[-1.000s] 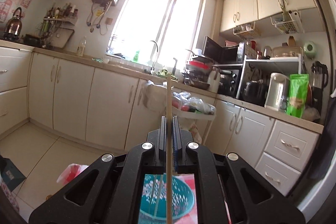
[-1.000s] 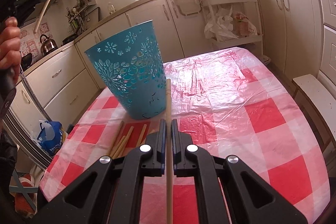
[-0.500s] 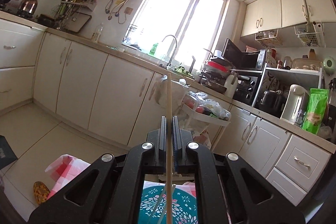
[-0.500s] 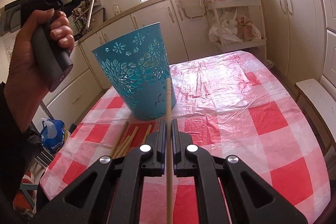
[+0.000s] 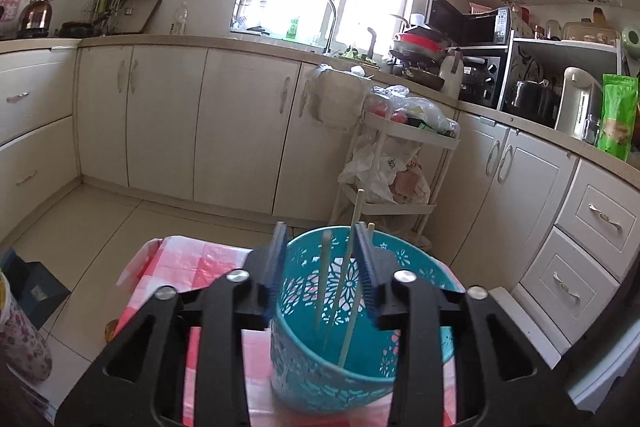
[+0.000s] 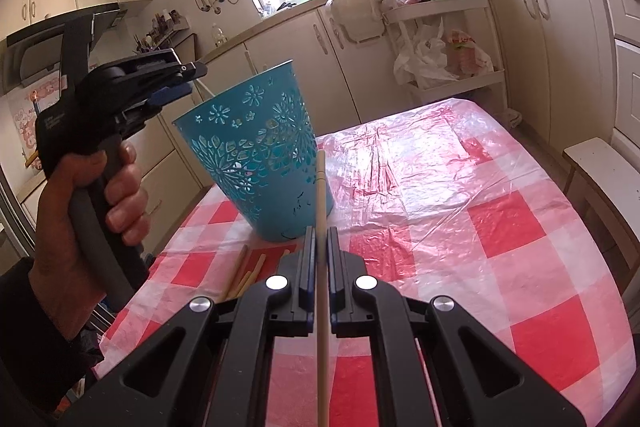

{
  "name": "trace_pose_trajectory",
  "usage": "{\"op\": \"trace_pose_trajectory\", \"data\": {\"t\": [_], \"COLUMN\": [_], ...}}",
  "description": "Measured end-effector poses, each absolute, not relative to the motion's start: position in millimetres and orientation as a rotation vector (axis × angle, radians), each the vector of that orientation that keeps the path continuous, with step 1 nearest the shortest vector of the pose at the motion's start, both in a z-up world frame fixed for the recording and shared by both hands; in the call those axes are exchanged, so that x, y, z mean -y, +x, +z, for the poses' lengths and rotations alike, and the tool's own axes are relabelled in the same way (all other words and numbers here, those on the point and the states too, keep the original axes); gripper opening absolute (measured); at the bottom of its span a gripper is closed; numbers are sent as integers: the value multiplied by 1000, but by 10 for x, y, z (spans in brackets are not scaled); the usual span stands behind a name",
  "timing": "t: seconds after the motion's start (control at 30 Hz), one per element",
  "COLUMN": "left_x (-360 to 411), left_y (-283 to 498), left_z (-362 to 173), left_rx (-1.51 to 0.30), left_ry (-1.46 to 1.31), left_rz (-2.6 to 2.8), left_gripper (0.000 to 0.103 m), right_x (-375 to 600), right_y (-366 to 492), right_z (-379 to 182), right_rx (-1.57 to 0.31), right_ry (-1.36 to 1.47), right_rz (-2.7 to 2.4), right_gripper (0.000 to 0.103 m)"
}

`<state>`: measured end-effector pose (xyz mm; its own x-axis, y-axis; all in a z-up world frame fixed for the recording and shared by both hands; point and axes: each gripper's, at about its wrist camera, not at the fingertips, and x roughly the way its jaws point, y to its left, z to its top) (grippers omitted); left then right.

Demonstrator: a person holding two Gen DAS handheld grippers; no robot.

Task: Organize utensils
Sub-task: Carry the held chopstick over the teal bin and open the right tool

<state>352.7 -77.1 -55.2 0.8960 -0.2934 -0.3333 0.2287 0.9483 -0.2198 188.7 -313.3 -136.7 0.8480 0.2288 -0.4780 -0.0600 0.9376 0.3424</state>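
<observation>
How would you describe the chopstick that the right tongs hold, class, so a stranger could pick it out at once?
Find the table with the red-and-white checked cloth and the teal perforated basket standing on it. Just in front of the basket, the right tongs grip one pale chopstick. Unlike the loose chopsticks lying flat on the cloth, it is raised and points toward the basket.
</observation>
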Motion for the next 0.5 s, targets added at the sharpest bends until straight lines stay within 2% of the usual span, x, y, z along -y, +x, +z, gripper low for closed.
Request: {"op": "trace_pose_trajectory", "data": {"t": [0.2,0.5], "left_x": [486,92], "left_y": [3065,2350], "left_z": [-480,-432], "left_rx": [-339,-322], "left_ry": [-184,-421], "left_rz": [-244,-249], "left_gripper": [53,60], "right_x": [3222,3196], "right_y": [1784,1710], "right_z": [-1207,-433], "right_rx": [-484,-255], "right_ry": [370,403], "right_rz": [146,208], "right_gripper": [6,6]}}
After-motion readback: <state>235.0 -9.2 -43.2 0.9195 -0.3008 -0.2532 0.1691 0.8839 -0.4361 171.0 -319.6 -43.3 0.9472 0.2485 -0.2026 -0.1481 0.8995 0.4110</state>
